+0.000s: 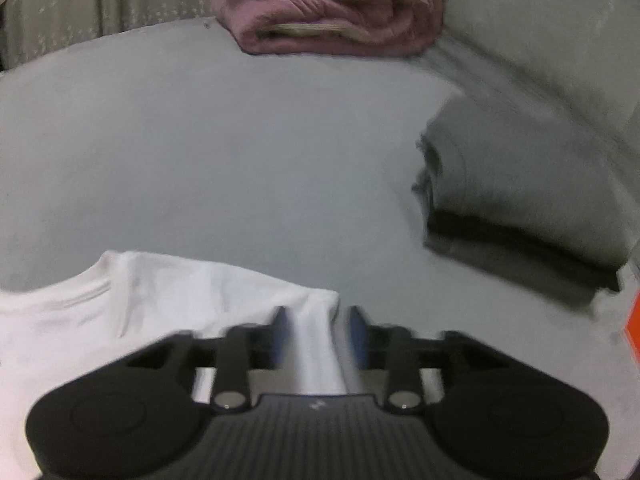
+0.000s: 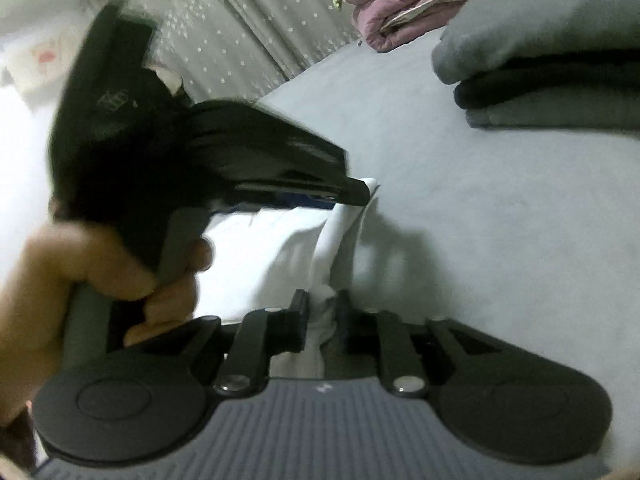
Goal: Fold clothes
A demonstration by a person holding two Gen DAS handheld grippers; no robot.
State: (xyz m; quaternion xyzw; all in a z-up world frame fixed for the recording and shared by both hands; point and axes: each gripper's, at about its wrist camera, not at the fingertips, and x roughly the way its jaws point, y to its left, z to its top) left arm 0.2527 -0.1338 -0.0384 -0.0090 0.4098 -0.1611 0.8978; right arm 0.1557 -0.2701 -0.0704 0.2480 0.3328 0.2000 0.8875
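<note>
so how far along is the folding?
Done: a folded grey-and-black stack sits on the bed. In hand: the white T-shirt, pinched by both the left hand-held gripper and the right hand-held gripper. Left: the shirt isn't fully folded or stacked yet.

— What sort of place is this?

— A home, a bedroom by the look of it. The work surface is a bed [image 1: 200,152] covered by a plain grey sheet.

— What else says so?

— At twelve o'clock on the bed lies a crumpled pink quilted blanket [image 1: 332,8]. At ten o'clock behind it hangs a grey curtain [image 2: 240,28] dotted with small white stars. At three o'clock sits a stack of folded grey and black clothes [image 2: 552,76]. In front lies a white T-shirt [image 1: 120,312].

— Any shop or lab gear?

— Only soft household fabrics.
</note>
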